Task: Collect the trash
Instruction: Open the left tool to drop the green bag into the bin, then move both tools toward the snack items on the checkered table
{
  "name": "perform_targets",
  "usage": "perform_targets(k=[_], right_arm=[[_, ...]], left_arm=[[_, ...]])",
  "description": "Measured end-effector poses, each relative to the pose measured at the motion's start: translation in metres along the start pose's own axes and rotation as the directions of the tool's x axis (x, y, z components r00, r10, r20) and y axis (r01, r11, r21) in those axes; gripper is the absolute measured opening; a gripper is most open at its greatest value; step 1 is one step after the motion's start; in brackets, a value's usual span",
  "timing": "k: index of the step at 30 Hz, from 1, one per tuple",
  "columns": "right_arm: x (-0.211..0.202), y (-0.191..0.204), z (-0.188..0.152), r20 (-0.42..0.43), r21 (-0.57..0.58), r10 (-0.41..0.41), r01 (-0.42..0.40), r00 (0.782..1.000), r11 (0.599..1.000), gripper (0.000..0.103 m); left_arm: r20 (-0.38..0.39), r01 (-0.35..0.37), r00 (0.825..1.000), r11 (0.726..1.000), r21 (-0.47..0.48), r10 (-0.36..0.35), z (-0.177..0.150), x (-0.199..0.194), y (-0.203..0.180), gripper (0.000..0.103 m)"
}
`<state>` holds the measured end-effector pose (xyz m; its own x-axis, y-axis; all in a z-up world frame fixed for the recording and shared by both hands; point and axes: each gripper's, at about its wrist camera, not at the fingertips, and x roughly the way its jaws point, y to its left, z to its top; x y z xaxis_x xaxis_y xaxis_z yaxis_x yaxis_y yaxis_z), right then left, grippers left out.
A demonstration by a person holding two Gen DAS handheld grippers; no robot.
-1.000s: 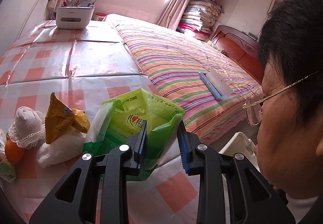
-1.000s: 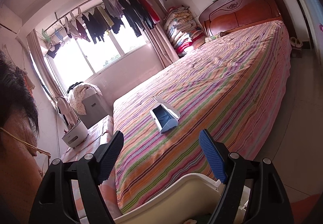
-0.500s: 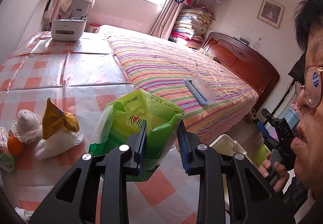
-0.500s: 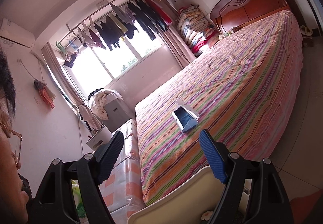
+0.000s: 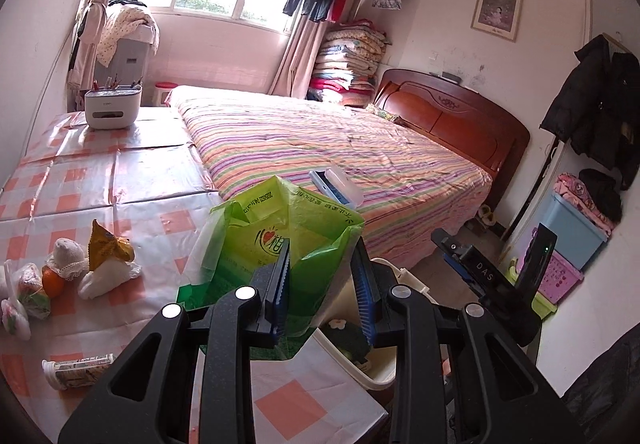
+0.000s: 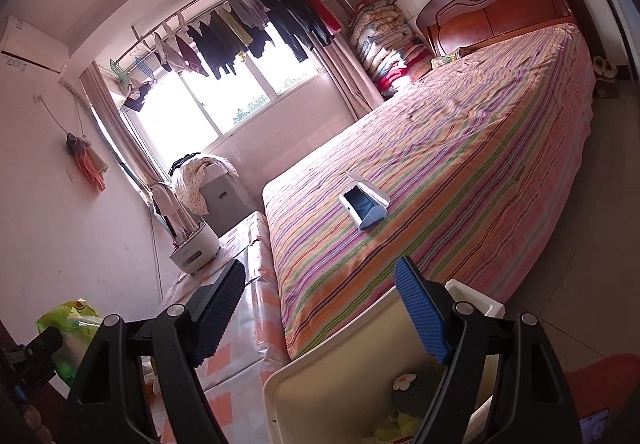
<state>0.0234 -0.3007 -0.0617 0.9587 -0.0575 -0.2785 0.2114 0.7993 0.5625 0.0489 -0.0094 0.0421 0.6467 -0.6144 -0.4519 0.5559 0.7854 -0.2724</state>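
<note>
Left gripper [image 5: 322, 282], jaws closed on a green plastic bag [image 5: 280, 240], is held above the near edge of the checked table [image 5: 120, 179]. Right gripper [image 6: 320, 318], jaws wide with nothing between them, is seen over the cream bin [image 6: 340, 384]. Wrappers [image 5: 106, 260] lie far left.

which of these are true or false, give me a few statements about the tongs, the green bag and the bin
1. The left tongs grip the green bag. True.
2. The right tongs hold a wrapper. False: they are open and empty.
3. The cream bin stands beside the striped bed. True.
4. The green bag lies inside the bin. False: it is held up over the table's edge.
5. A yellow wrapper sits on the table. True.
</note>
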Motion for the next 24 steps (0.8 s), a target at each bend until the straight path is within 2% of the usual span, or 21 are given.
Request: perform_targets(k=[5,9,13,14,15,16,17,20,24], right_arm=[[-0.032,-0.016,0.0,-0.004,-0.016,-0.084,0.084,0.996,0.996,0.075],[-0.056,-0.026,0.005,0.026,-0.033,-0.143,0.144,0.989,0.989,0.075],[-0.072,-0.028,0.009,0.044,-0.05,-0.165,0.167,0.985,0.985,0.075],[-0.075,-0.027,0.009,0.048,-0.056,-0.167,0.169,0.985,0.984,0.075],[-0.077,-0.027,0.01,0.051,-0.06,-0.167,0.17,0.985,0.984,0.075],[-0.08,-0.026,0.01,0.055,-0.064,-0.168,0.171,0.984,0.983,0.075],[-0.08,-0.024,0.012,0.058,-0.069,-0.167,0.171,0.984,0.983,0.075],[-0.083,-0.021,0.013,0.057,-0.084,-0.167,0.172,0.984,0.982,0.075],[-0.07,-0.007,0.01,-0.014,-0.122,-0.136,0.133,0.991,0.984,0.075]], left_arm=[[-0.082,0.087,0.993,0.996,0.013,-0.086,-0.005,0.027,-0.027,0.027],[-0.157,0.173,0.973,0.985,0.027,-0.167,-0.01,0.058,-0.051,0.029],[-0.221,0.224,0.952,0.974,0.036,-0.211,-0.016,0.086,-0.071,0.037],[-0.225,0.223,0.952,0.974,0.038,-0.209,-0.017,0.091,-0.076,0.04],[-0.226,0.231,0.95,0.972,0.04,-0.216,-0.018,0.095,-0.079,0.054],[-0.223,0.235,0.95,0.971,0.043,-0.22,-0.018,0.098,-0.082,0.07],[-0.209,0.226,0.955,0.973,0.045,-0.212,-0.018,0.099,-0.084,0.077],[-0.188,0.214,0.962,0.975,0.052,-0.201,-0.014,0.098,-0.085,0.081],[-0.119,0.117,0.986,0.993,0.024,-0.113,-0.005,0.079,-0.06,0.085]])
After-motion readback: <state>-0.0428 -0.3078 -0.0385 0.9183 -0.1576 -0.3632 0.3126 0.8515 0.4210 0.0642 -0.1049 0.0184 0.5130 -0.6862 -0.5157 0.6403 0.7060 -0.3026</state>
